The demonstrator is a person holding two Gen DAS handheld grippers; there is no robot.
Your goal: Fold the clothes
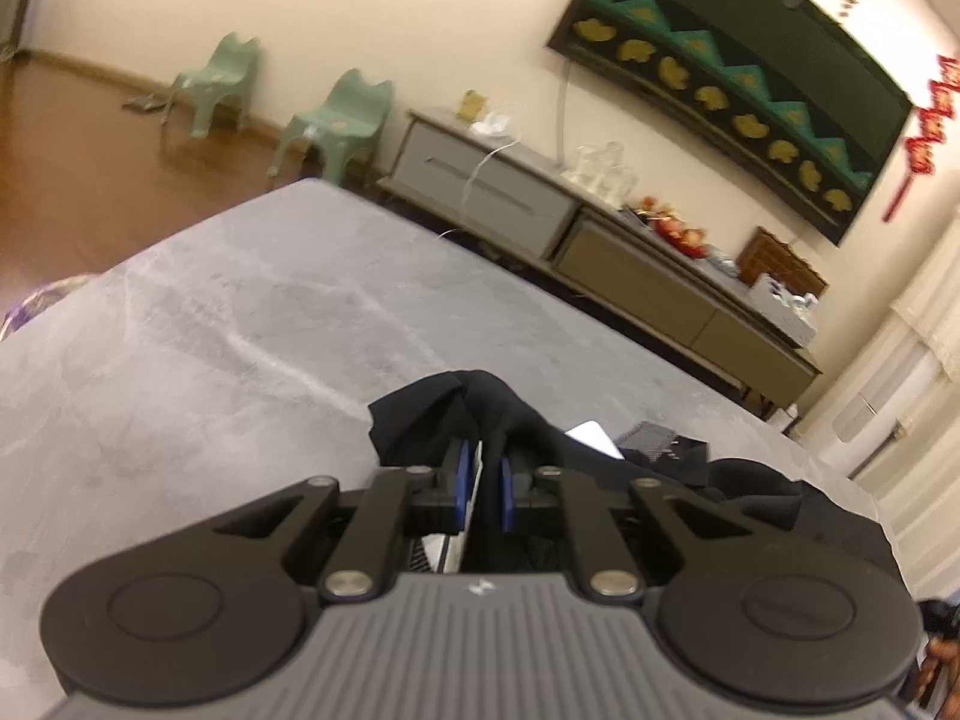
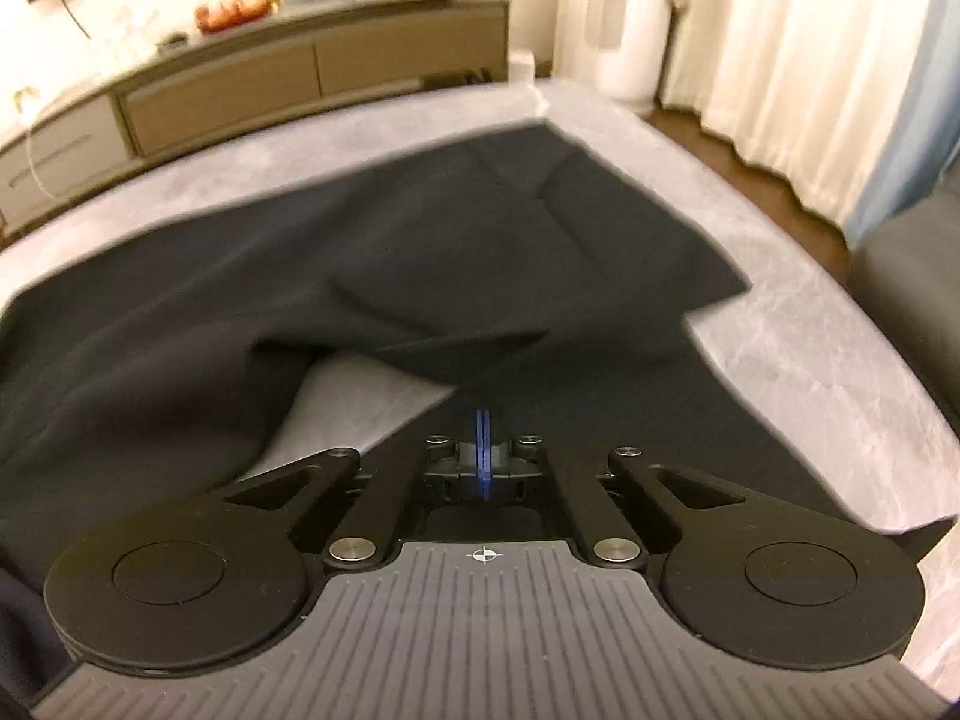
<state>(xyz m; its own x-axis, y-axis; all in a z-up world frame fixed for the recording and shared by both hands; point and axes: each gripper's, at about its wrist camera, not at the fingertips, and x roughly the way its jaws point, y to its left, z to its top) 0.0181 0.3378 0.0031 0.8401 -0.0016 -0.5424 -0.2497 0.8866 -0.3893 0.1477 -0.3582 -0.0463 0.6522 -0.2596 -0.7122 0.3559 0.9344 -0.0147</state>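
Black garment (image 2: 420, 252) on grey bed (image 2: 810, 360); white label (image 1: 594, 437) unreadable.

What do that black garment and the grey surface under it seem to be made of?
The black garment looks like a soft matte knit, perhaps cotton jersey: it drapes in rounded folds with no shine. The grey surface looks like a plush, velvety fabric: brushing marks and lighter streaks show across its nap. Neither fibre can be told for certain.

One black garment (image 2: 384, 252) spread across the middle of the frame, one grey worktop (image 2: 810, 372) beneath it. Two green chairs, first (image 1: 216, 81) and second (image 1: 339, 120), upper left by the wall. One long cabinet (image 1: 600, 252) along the wall, one dark screen (image 1: 738, 78) above it, upper right.
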